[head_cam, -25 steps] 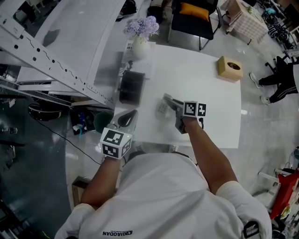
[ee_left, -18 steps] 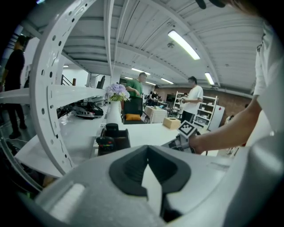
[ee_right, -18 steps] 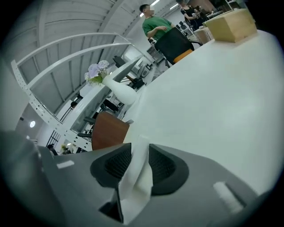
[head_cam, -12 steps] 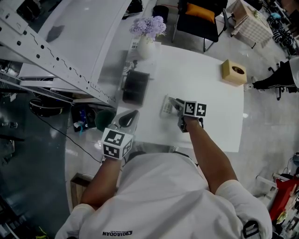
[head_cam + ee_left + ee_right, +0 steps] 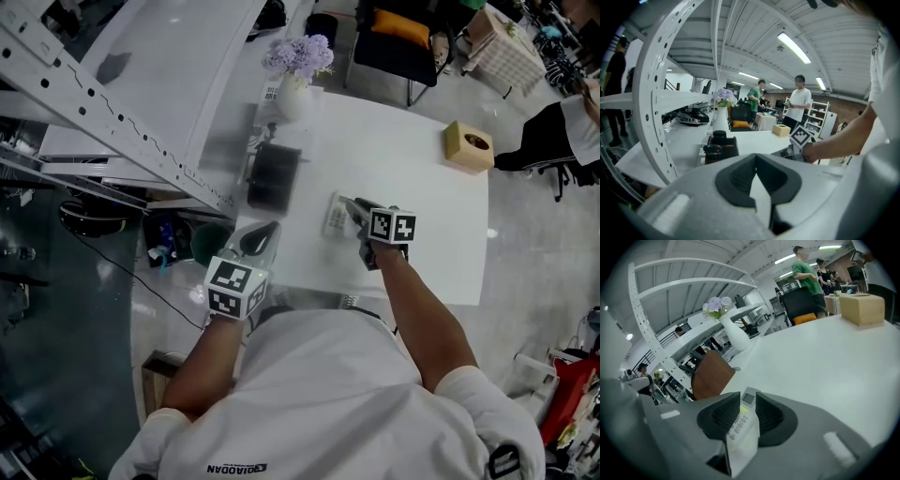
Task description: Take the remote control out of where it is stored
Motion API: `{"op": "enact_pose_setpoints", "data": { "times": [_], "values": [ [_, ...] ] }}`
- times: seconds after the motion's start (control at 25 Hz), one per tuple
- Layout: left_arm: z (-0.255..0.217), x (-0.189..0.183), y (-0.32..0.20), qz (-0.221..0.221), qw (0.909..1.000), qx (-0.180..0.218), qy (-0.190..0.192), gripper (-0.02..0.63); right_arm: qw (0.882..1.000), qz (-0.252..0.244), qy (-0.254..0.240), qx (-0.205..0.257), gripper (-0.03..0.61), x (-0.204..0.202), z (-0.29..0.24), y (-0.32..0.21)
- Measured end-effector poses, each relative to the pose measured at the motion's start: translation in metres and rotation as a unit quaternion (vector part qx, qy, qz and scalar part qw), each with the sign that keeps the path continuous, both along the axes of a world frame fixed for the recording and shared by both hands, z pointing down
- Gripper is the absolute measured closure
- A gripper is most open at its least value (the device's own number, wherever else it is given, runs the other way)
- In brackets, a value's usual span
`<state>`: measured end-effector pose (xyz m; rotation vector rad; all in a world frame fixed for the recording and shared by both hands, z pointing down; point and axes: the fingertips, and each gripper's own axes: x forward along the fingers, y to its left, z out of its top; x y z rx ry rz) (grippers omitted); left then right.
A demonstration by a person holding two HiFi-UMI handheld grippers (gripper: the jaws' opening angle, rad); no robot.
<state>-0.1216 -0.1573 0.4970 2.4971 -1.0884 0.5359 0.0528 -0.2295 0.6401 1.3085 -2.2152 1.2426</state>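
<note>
Two jaws of the right gripper [image 5: 352,210] have just been closing and now clamp the white remote control [image 5: 742,423] edge-on between their pads, and in the head view its marker cube has rolled a little since a second ago. That leaves the remote control clear of the black storage holder [image 5: 271,176], over the white table [image 5: 412,169] or perhaps touching it, so we judge the removal all but done. Our left gripper [image 5: 756,161] hangs near the table's edge, jaws together on nothing.
</note>
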Motion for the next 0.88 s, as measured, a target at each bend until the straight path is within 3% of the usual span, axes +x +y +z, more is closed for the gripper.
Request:
{"op": "enact_pose_setpoints", "data": {
  "times": [0.36, 0.88],
  "values": [
    [-0.006, -0.001, 0.001, 0.008, 0.9999, 0.009, -0.003, 0.612, 0.991, -0.056, 0.036, 0.119, 0.572, -0.023, -0.076, 0.021],
    [-0.023, 0.004, 0.005, 0.019, 0.9994, 0.027, 0.007, 0.612, 0.977, -0.087, -0.014, 0.194, 0.572, -0.050, -0.158, 0.061]
  ]
}}
